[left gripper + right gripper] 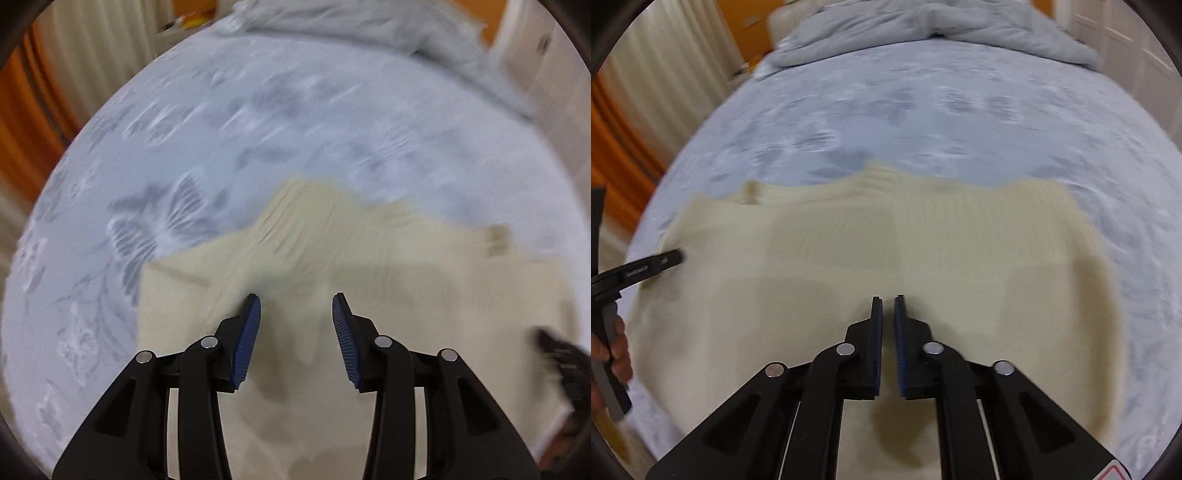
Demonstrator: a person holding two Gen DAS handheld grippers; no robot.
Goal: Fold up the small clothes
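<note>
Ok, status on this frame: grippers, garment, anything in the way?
Left gripper open above the cream knit garment, holding nothing. Right gripper nearly shut, nothing between fingers. Garment spread on blue floral bedsheet. Grey duvet bunched at far end, clear of garment.

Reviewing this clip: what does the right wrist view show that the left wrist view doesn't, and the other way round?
Only the right wrist view shows the person's hand gripping the handle of the left tool at the frame's left edge, and the right tool with its fingers nearly closed, a thin gap between the pads, nothing visibly clamped.

Only the left wrist view shows the left tool from behind, fingers wide apart and empty.

Both show the cream knitted garment spread on the pale blue floral bedsheet, and the rumpled grey duvet at the far end.
</note>
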